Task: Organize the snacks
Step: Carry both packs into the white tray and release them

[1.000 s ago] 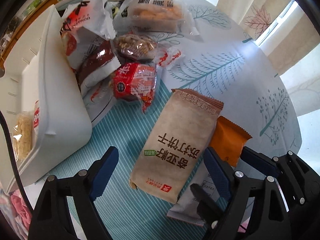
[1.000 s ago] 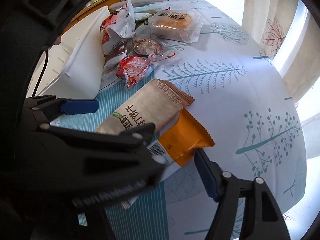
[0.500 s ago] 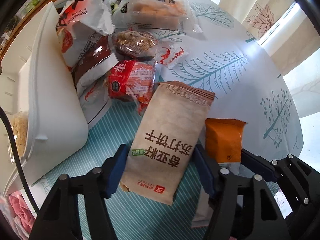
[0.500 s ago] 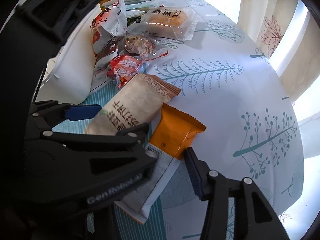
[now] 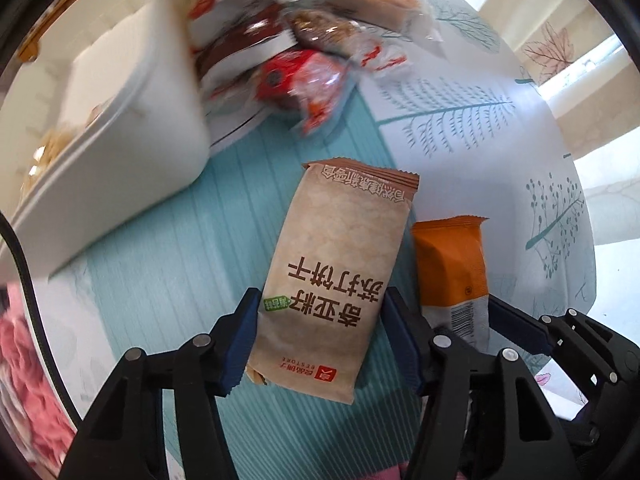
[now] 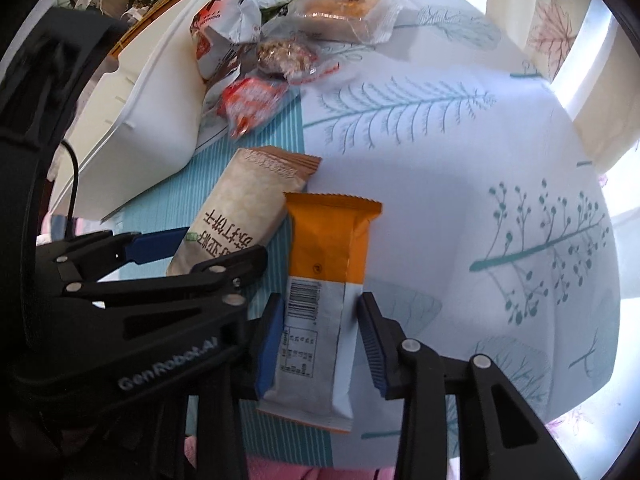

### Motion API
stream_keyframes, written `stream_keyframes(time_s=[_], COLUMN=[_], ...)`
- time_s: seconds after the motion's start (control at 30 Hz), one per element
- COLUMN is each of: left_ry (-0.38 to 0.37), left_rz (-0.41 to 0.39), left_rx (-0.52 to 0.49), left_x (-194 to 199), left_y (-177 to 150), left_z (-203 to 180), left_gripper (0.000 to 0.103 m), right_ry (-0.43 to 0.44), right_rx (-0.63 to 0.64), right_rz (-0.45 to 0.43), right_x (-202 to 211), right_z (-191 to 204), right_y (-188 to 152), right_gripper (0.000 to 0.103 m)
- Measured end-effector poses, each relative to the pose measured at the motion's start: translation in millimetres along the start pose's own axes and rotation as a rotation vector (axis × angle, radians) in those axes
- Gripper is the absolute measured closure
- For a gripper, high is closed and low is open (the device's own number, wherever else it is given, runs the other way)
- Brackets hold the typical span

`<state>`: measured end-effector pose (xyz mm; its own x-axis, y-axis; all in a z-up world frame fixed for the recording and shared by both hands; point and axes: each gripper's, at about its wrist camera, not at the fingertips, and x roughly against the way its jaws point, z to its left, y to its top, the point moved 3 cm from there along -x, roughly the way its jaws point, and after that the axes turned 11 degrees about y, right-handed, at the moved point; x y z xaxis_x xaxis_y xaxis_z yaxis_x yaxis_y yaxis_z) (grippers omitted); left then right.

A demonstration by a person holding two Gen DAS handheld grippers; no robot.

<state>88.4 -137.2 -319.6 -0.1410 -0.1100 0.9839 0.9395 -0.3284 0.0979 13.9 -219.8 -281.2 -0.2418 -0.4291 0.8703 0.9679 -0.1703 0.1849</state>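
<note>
The left claw [image 5: 320,336] points down at the desk [image 5: 460,152], its jaws closing, with a tan cracker packet [image 5: 340,264] between them. Both blue pads lie against the packet's long sides near its lower end, so it is pinched there. The packet lies lengthwise on the striped teal part of the cloth, its crimped top end toward the pile of snacks.

Just beside it, on its right in the left wrist view, lies an orange and white bar [image 6: 324,304]. The right claw [image 6: 320,340] has its jaws closing around the white lower half of this bar. The left pad touches the bar's edge; whether the right pad presses on the wrapper or stands just clear of it cannot be told. The orange end of the bar lies on the white, leaf-printed part of the cloth, close to the tan packet.

A white plastic bin [image 5: 132,132] stands at the left side of the desk, and something pale and crumbly shows inside it in the left wrist view. Against the bin's far corner lies a heap of snacks: a red wrapped packet [image 6: 252,100], a clear bag of brown nutty pieces [image 6: 284,56], a white and red bag [image 6: 224,28] and a clear pack of golden pastry [image 6: 344,4]. This heap is well apart from the two packets in the claws.
</note>
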Motion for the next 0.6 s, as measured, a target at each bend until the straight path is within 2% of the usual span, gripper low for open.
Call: stream_keyframes(time_s=[0.23,0.27,0.4,0.6], left_ry=[0.004,0.008,0.02,0.014], left_rz=[0.007,0.003,-0.017,-0.016], left_rx=[0.119,0.136,0.207,0.313], left_x=[9.1,11.8,26.0,52.1], left_y=[-35.3,-42.2,-72.5,-113.2], left_z=[15.1,16.7,23.0,66.4], left_gripper=[0.044,0.044,0.044,0.044], right_ry=[0.025,0.025,0.058,0.111], right_rx=[0.042,0.04,0.015,-0.06], right_rz=[0.035,0.042,0.048,0.063], right_x=[12.6,11.4,15.8,23.2], right_z=[1.1,0.9,-4.6,-14.2], right_y=[-25.6,-17.1,-21.1,-25.2], right_gripper=[0.071,0.071,0.071,0.071])
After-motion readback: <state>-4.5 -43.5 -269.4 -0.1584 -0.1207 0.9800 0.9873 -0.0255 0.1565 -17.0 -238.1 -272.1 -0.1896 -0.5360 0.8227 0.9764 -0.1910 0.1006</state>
